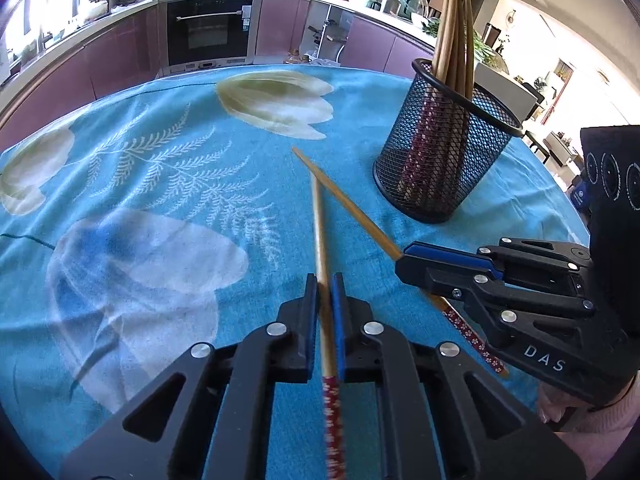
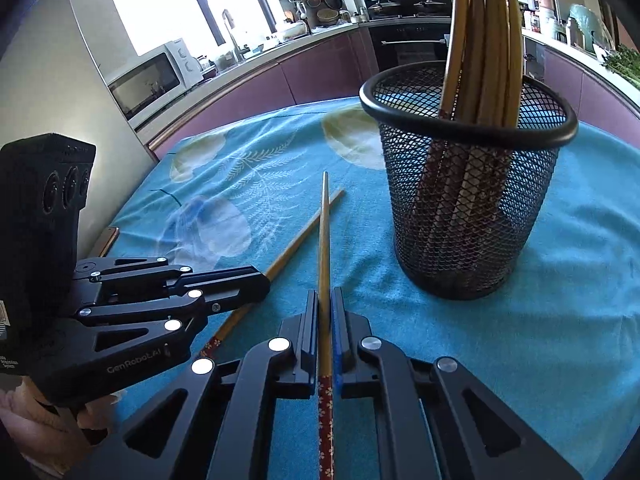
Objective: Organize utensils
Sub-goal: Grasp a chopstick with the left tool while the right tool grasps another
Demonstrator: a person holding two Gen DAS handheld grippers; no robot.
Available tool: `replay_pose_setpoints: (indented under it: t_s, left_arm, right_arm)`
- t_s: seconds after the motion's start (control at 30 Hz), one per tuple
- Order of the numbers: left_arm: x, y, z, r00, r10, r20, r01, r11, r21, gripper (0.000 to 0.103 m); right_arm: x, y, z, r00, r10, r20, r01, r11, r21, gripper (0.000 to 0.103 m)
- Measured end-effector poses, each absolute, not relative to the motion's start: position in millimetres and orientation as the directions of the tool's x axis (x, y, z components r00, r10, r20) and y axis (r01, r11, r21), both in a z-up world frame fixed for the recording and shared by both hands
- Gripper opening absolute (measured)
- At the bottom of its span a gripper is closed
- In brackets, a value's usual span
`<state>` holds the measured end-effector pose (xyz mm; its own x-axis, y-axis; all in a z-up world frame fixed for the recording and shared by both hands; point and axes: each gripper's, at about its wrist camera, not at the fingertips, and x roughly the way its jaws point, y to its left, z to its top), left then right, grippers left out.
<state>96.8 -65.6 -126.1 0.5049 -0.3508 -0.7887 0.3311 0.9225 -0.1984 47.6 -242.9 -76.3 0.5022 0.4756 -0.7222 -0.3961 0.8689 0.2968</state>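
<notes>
On a blue floral tablecloth (image 1: 160,168), beside a black mesh holder (image 1: 444,160) of upright chopsticks, the left gripper (image 1: 325,280) and right gripper (image 2: 325,298) each clamp one chopstick (image 1: 320,232) (image 2: 324,240), tips crossing above the cloth.

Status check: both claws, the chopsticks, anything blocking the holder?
Left claw shut on one chopstick. Right claw shut on the other chopstick. Mesh holder upright, part full, nothing blocking.
</notes>
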Motion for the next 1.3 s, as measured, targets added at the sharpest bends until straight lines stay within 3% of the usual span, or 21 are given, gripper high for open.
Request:
replay_pose_setpoints:
  t_s: [0.2, 0.33, 0.43, 0.53, 0.67, 1.3]
  left_arm:
    - [91, -70, -126, 0.498, -0.345, -0.796, 0.355, 0.918, -0.175, 0.008]
    - [95, -74, -125, 0.498, -0.335, -0.800, 0.371, 0.916, -0.153, 0.019]
    - [100, -78, -125, 0.500, -0.322, -0.804, 0.382, 0.915, -0.129, 0.020]
    - [105, -82, -124, 0.500, -0.316, -0.807, 0.390, 0.914, -0.116, 0.019]
    - [110, -85, -125, 0.507, -0.301, -0.808, 0.384, 0.918, -0.101, 0.008]
    - [86, -66, -90, 0.567, -0.372, -0.735, 0.384, 0.909, -0.163, 0.008]
  right_arm:
    - [48, -238, -79, 0.484, 0.466, -0.741, -0.410, 0.869, 0.278, 0.006]
    - [47, -235, -79, 0.491, 0.449, -0.747, -0.415, 0.874, 0.252, 0.006]
    - [48, -234, -79, 0.492, 0.447, -0.747, -0.416, 0.875, 0.249, 0.006]
    - [50, -235, -80, 0.493, 0.450, -0.745, -0.415, 0.874, 0.254, 0.006]
    - [54, -236, -81, 0.495, 0.460, -0.738, -0.406, 0.873, 0.272, 0.005]
    - [34, -256, -40, 0.571, 0.520, -0.635, -0.420, 0.850, 0.318, 0.006]
